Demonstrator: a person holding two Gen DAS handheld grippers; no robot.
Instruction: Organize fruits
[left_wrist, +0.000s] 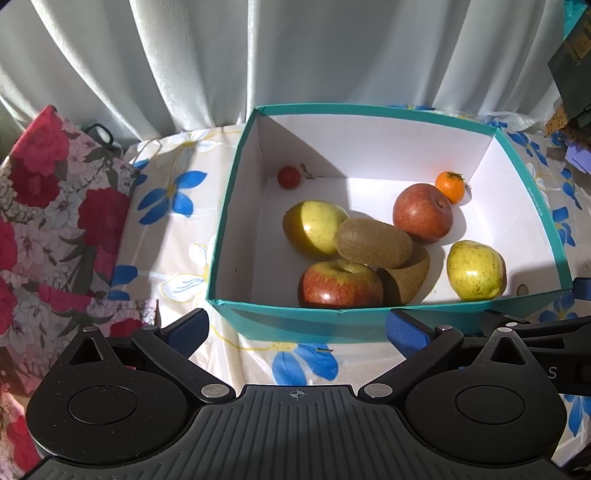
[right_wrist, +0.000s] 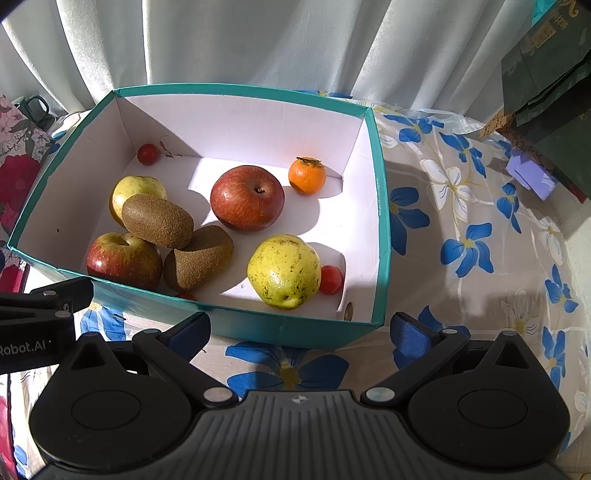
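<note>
The left gripper (right_wrist: 37, 325), seen from the right wrist, bears white lettering reading "Robot.AI".

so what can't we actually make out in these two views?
- Small red fruit behind the near wall of the teal box, right wrist view: only a sliver shows; the left wrist view hides it completely.
- Cherry tomato, right wrist view: half hidden by the yellow apple.
- Lower kiwi, left wrist view: covered by the upper kiwi.
- Dark green boxes, right wrist view: cut off by the edge.
</note>
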